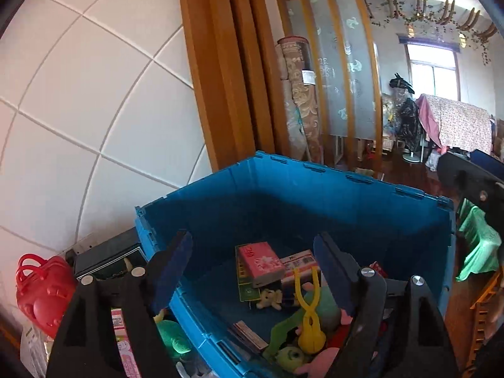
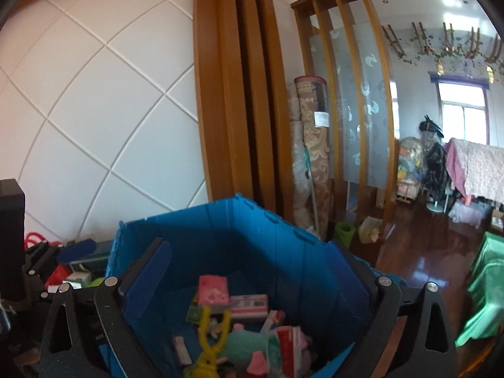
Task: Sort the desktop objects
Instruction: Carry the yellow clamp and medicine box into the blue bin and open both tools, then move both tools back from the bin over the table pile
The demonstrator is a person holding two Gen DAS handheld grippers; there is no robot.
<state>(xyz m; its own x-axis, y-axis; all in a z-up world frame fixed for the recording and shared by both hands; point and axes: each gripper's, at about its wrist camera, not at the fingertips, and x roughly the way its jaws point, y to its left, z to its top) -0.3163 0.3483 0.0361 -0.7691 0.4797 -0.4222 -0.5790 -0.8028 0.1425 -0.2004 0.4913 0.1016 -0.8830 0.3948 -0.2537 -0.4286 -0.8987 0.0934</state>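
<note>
Room: white tiled wall and wooden posts rise beyond both tools; a rolled carpet (image 1: 297, 94) leans against the partition, far ahead.
Blue crate (image 1: 346, 201): sits directly ahead of and below both tools, top open, likely the collecting place for the sorted things.
Crate contents: a heap lies under the fingertips, piled loose as if dropped in rather than arranged.
Left tool (image 1: 253, 272): jaws spread, nothing between them; its left finger hangs outside the crate's near wall, the right finger over the heap.
Right tool (image 2: 252, 283): jaws spread very wide and empty, straddling the crate's inside from above.
Red heart-shaped basket (image 1: 41, 289): on the bench left of the left tool, outside the crate, probably not yet sorted.
Pink box (image 1: 260, 263): between the left tool's fingers in view, resting on other boxes at the bottom.
Yellow plastic tongs (image 1: 308, 315): just below the right finger of the left tool, atop soft toys.
</note>
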